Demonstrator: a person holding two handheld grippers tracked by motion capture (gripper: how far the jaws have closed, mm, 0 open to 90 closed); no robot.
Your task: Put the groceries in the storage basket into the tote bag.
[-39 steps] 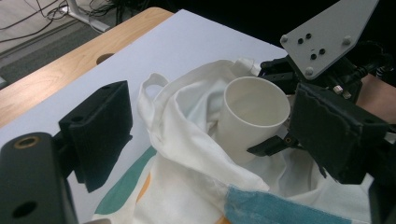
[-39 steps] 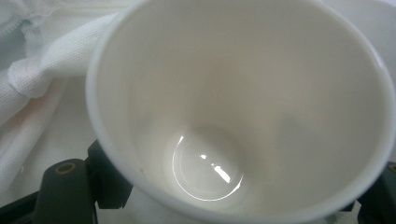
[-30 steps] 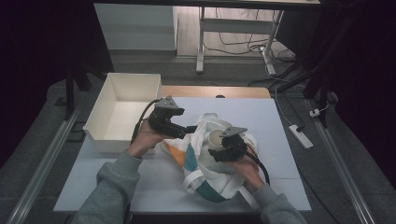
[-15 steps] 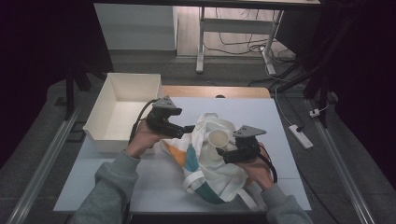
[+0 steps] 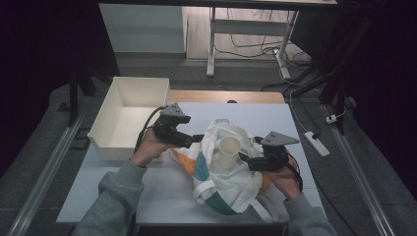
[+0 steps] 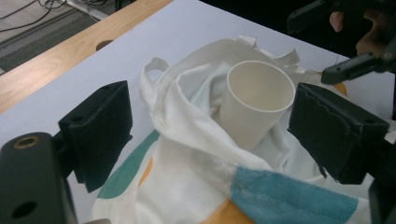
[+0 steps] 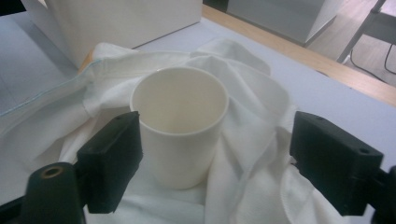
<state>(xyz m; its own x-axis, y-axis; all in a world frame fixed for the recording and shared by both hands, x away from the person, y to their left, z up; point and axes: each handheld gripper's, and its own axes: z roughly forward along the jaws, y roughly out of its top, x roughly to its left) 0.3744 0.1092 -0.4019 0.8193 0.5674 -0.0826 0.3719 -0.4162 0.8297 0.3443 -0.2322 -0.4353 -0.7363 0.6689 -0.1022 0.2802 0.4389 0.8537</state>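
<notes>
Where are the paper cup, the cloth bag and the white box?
paper cup [image 7: 180, 140], right gripper view, on its front wall.
cloth bag [image 5: 231, 184], high view, on its white middle.
white box [image 5: 130, 125], high view, on its bare floor.

A cup [image 5: 228, 152] stands upright on a crumpled cloth bag [image 5: 223, 184] in the middle of the table [image 5: 162, 196], with an open box [image 5: 129, 118] at the table's far left corner, beside the bag

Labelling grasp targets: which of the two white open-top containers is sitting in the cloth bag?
The cup, upright in the bag between both grippers. The box stands on the table's far left, apart from the bag.
</notes>
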